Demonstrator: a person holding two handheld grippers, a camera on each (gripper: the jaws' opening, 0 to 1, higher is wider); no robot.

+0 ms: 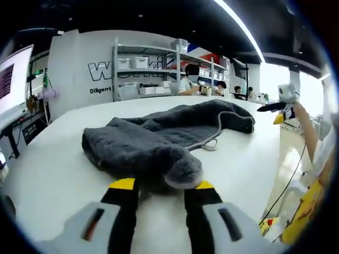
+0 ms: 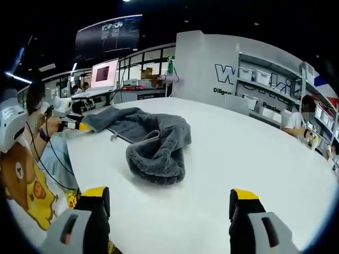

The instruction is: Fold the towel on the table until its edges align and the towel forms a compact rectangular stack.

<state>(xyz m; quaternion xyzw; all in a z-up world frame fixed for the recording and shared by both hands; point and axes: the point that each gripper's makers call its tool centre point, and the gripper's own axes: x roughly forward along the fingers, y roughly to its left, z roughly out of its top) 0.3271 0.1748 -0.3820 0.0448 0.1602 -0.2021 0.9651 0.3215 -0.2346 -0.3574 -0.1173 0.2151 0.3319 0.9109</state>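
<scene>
Grey towel (image 1: pixel 164 140): crumpled in 1 loose heap on white table (image 1: pixel 53 174), unfolded, edges not aligned. Left gripper (image 1: pixel 161 198): jaws moderately apart, nothing clamped, towel's nearest bulge just ahead of and between the tips; contact cannot be told. Right gripper (image 2: pixel 169 203): jaws wide apart, holding nothing, towel (image 2: pixel 153 143) ahead and apart from the tips. Shelving unit (image 1: pixel 159 69) with bins far beyond the table.
</scene>
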